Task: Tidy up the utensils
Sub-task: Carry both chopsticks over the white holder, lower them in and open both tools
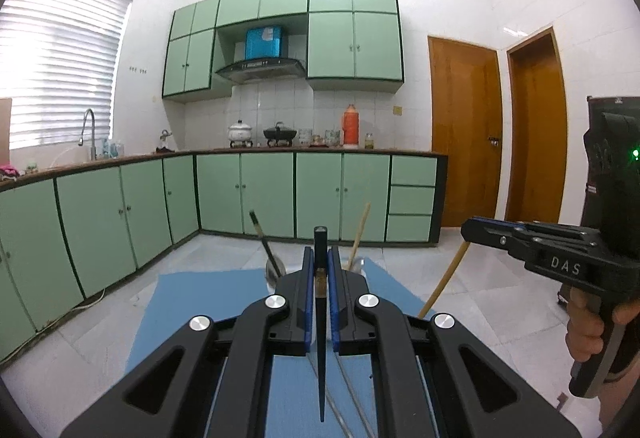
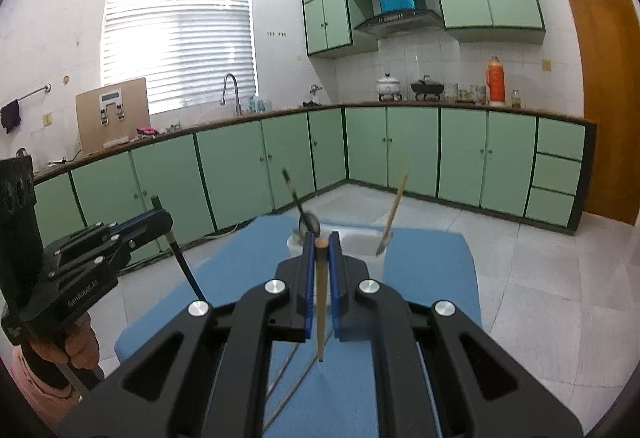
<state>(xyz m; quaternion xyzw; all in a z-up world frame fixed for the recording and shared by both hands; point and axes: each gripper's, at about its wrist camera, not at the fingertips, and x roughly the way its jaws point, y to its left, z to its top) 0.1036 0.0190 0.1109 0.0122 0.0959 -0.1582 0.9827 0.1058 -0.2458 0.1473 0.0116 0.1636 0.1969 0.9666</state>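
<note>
The dark chopstick stands nearly upright, clamped between the blue pads of the left gripper, its tip hanging above the blue mat. The light wooden chopstick is clamped the same way in the right gripper, also clear of the mat. Beyond both grippers, a white holder on the mat's far end contains a dark-handled spoon and another wooden chopstick, both leaning. Two thin metal utensils lie on the mat beneath the left gripper. Green cabinets line the walls behind.
</note>
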